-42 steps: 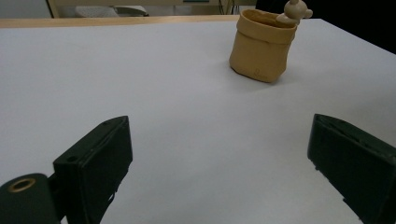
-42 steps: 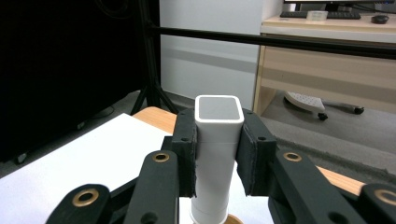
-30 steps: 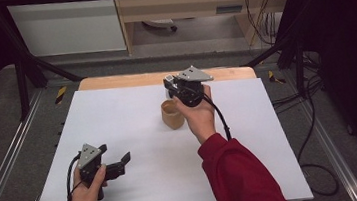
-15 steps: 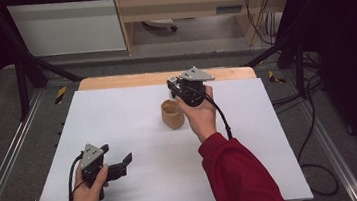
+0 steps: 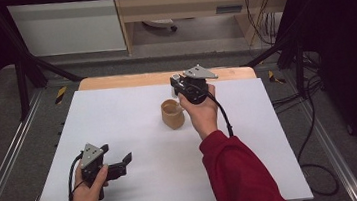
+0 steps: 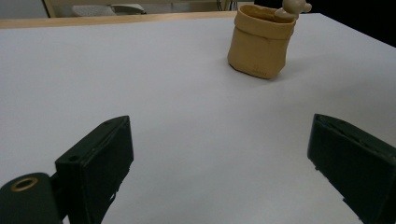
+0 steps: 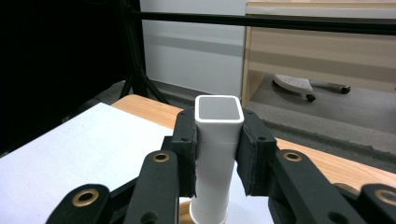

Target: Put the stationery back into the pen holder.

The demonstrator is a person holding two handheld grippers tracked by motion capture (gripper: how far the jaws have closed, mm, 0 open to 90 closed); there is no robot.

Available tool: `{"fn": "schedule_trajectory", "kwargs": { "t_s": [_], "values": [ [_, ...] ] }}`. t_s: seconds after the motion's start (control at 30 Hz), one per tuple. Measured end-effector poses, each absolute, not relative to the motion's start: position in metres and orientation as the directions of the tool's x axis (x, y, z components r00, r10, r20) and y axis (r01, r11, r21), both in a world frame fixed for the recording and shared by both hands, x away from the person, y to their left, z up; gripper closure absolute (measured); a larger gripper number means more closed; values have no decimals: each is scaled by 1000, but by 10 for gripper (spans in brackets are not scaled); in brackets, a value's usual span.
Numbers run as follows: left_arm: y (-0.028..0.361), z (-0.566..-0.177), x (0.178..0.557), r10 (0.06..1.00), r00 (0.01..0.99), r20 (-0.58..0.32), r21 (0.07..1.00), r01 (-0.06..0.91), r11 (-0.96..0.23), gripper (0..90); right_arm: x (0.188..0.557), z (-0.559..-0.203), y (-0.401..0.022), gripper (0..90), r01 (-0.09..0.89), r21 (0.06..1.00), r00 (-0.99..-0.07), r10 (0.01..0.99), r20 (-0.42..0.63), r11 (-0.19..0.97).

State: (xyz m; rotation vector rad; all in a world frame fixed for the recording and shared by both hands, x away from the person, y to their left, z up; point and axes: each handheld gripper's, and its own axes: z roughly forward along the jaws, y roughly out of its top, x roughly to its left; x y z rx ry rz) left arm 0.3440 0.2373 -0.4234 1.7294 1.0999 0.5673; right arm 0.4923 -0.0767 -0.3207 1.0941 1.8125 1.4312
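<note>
White sheeting covers the table (image 5: 133, 120), with a strip of bare wood along its far edge and a grey floor beyond. A tan pot (image 5: 172, 113) sits near the table's middle, a small rounded knob at its rim in the left gripper view. The right gripper (image 5: 180, 81), held just beside and above the pot, clamps a white square tube (image 7: 218, 154) upright between its jaws. The left gripper (image 5: 122, 164) rests low at the near left, jaws spread wide and holding nothing, well apart from the pot.
</note>
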Motion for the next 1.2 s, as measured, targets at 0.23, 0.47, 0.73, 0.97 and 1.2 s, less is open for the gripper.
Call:
{"fn": "schedule_trajectory", "kwargs": {
  "t_s": [0.23,0.47,0.73,0.97,1.2],
  "values": [
    [237,-424,344,869,483,-107,902,415,-119,75,497,-329,-67,708,258,964,-516,853,78,68],
    [237,-424,344,868,485,-105,902,413,-122,78,494,-335,-60,707,267,960,-529,846,70,87],
    [234,-423,343,871,483,-89,900,413,-137,68,488,-350,-58,707,286,951,-545,836,59,119],
    [234,-425,344,872,482,-86,894,423,-146,55,489,-359,-56,707,300,942,-551,834,42,150],
    [233,-425,344,868,488,-90,894,423,-145,57,492,-364,-53,707,309,936,-554,832,36,166]
  ]
}}
